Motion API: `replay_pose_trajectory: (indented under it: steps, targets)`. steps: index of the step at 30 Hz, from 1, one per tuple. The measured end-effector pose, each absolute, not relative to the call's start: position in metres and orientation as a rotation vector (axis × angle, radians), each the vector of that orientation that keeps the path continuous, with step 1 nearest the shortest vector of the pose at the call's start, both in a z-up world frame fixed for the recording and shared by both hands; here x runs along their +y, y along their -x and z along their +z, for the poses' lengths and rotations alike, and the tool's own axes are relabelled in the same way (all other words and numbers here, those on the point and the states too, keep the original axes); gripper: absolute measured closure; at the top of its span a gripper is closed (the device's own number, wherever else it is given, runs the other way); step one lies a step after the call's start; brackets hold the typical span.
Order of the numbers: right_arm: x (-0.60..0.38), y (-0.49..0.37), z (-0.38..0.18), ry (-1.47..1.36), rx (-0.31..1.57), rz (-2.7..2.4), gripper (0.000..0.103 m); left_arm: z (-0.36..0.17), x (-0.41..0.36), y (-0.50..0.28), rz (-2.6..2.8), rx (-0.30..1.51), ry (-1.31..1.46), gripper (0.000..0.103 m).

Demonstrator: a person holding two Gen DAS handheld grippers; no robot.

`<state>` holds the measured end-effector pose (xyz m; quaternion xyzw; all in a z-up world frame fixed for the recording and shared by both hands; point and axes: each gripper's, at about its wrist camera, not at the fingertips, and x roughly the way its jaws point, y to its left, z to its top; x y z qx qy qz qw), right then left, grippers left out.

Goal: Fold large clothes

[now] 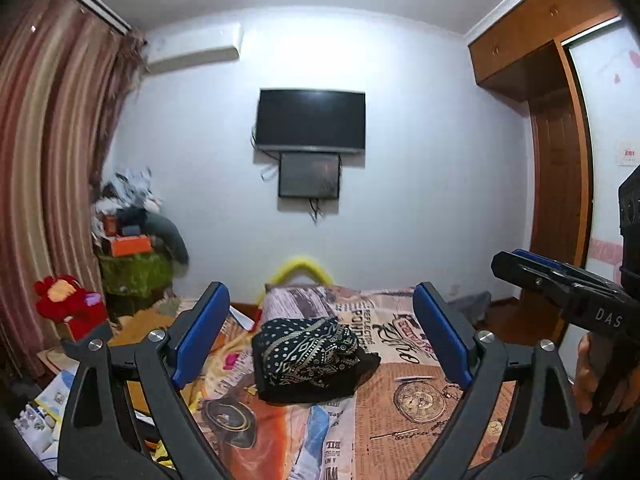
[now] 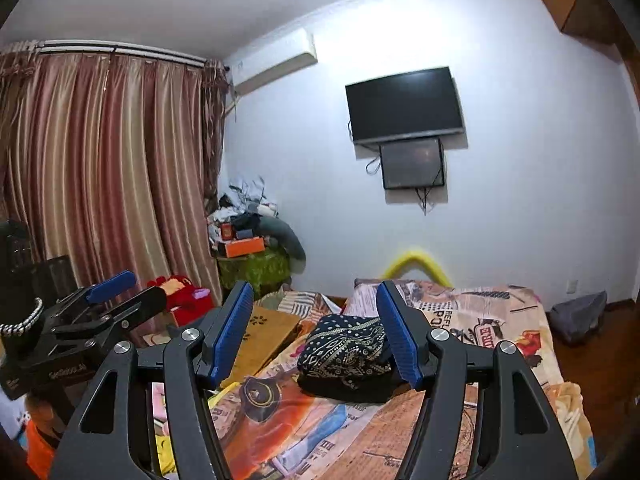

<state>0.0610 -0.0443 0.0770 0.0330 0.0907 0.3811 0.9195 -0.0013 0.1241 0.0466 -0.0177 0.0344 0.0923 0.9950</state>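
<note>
I see the dark patterned garment (image 1: 310, 354) lying bundled, seemingly folded, mid-bed on the printed bedspread (image 1: 416, 404). My left gripper (image 1: 324, 334) hovers spread wide and empty; my right gripper (image 2: 316, 330) likewise gapes, holding nothing. A television (image 1: 311, 120) hangs beyond.

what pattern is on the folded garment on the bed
Black garment with cream dots and diamond bands; clearest in the left wrist view.

Ahead of your jaws you have one folded garment (image 1: 310, 354), two wall screens, one atop the other, and one red plush toy (image 1: 66, 300) off left.
</note>
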Motion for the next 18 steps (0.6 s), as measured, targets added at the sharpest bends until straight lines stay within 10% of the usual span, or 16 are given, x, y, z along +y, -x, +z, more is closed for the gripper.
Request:
replay_pose_trajectory:
  steps: [10, 18]
  targets:
    - [-0.047, -0.042, 0.071, -0.031, 0.110, 0.662, 0.000, 0.033, 0.113, 0.014, 0.213, 0.081, 0.056, 0.000]
    - [-0.045, -0.046, 0.070, -0.022, 0.120, 0.645, 0.000, 0.025, 0.112, 0.014, 0.216, 0.091, 0.070, 0.000]
